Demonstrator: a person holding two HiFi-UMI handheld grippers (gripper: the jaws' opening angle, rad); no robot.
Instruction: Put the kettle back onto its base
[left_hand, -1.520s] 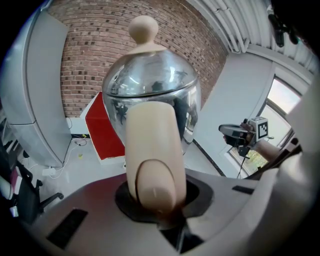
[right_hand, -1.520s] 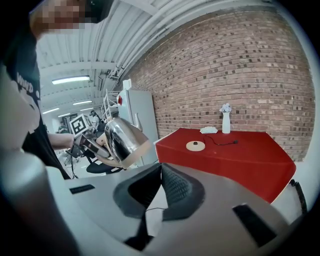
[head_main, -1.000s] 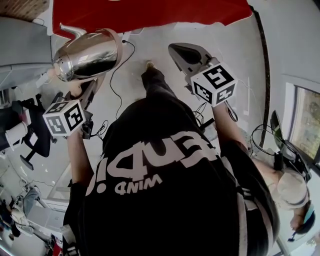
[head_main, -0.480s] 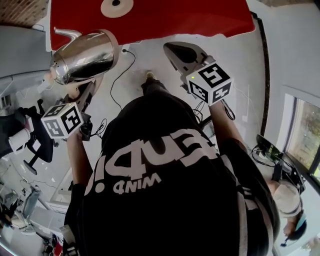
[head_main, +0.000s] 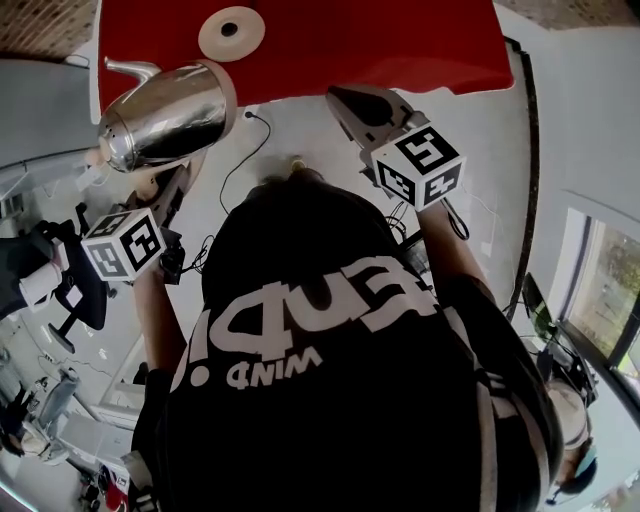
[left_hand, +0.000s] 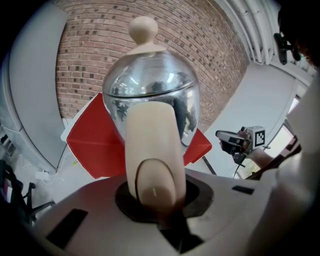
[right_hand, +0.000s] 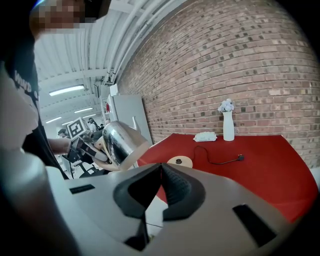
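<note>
Left gripper (left_hand: 157, 212) clamps kettle handle (left_hand: 150, 145); right gripper (right_hand: 160, 170) closed, empty

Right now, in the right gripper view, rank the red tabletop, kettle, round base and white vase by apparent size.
1. red tabletop
2. kettle, though it is nearer the camera
3. round base and white vase: they look about alike, so unranked

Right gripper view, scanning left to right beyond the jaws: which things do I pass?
kettle → round base → white cloth → white vase. The black cable is left out because it overlaps several of these.
</note>
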